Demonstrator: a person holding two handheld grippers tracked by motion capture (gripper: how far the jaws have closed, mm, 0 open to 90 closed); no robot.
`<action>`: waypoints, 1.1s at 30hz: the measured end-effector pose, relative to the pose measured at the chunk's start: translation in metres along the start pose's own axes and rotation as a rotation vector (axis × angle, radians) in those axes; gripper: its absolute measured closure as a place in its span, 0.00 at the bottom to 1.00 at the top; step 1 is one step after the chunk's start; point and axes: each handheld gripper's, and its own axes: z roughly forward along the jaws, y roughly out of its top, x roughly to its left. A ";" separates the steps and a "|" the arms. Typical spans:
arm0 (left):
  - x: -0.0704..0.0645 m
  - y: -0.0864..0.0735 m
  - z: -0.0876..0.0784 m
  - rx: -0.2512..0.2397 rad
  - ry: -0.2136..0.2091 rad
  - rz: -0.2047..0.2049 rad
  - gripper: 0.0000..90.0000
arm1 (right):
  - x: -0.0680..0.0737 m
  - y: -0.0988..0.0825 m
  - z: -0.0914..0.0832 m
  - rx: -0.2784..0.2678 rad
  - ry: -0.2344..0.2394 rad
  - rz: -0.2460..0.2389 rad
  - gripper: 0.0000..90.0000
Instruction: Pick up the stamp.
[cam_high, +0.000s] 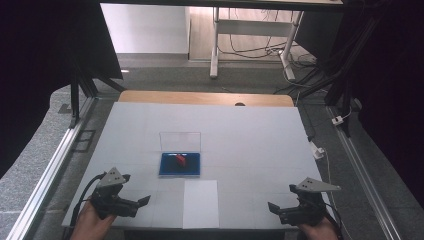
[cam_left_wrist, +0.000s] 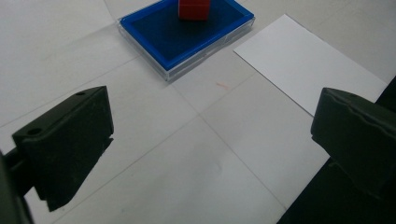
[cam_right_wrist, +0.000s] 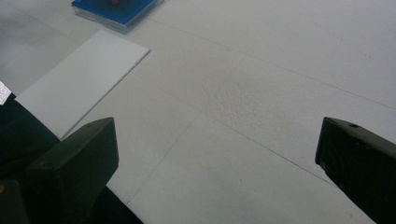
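1. Red block (cam_left_wrist: 193, 9): stood in blue case (cam_high: 179, 164), mid-desk, clear lid raised.
2. Left gripper (cam_high: 137, 204), right gripper (cam_high: 280, 210): jaws wide, empty, at near edge.
3. Risk: block may be toppled, or lid struck, by a careless reach.

This looks like a lab or test room set up for recording. The white-covered table (cam_high: 250, 135) sits inside a frame of black metal struts (cam_high: 75, 100), with dark curtains (cam_high: 30, 75) hanging at both sides. Grey carpet (cam_high: 45, 135) runs around it, and behind stands a bare desk frame (cam_high: 250, 30) with loose cables (cam_high: 260, 50) trailing on the floor.
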 end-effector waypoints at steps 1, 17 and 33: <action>0.000 0.000 0.000 0.000 0.000 0.000 0.00 | 0.000 0.000 0.000 0.001 0.000 -0.001 0.00; 0.004 0.033 0.029 -0.004 -0.030 0.020 0.00 | 0.001 0.000 0.001 0.014 0.007 -0.012 0.00; 0.008 0.062 0.061 0.018 -0.025 0.039 0.00 | 0.002 0.001 0.002 0.025 0.009 -0.021 0.00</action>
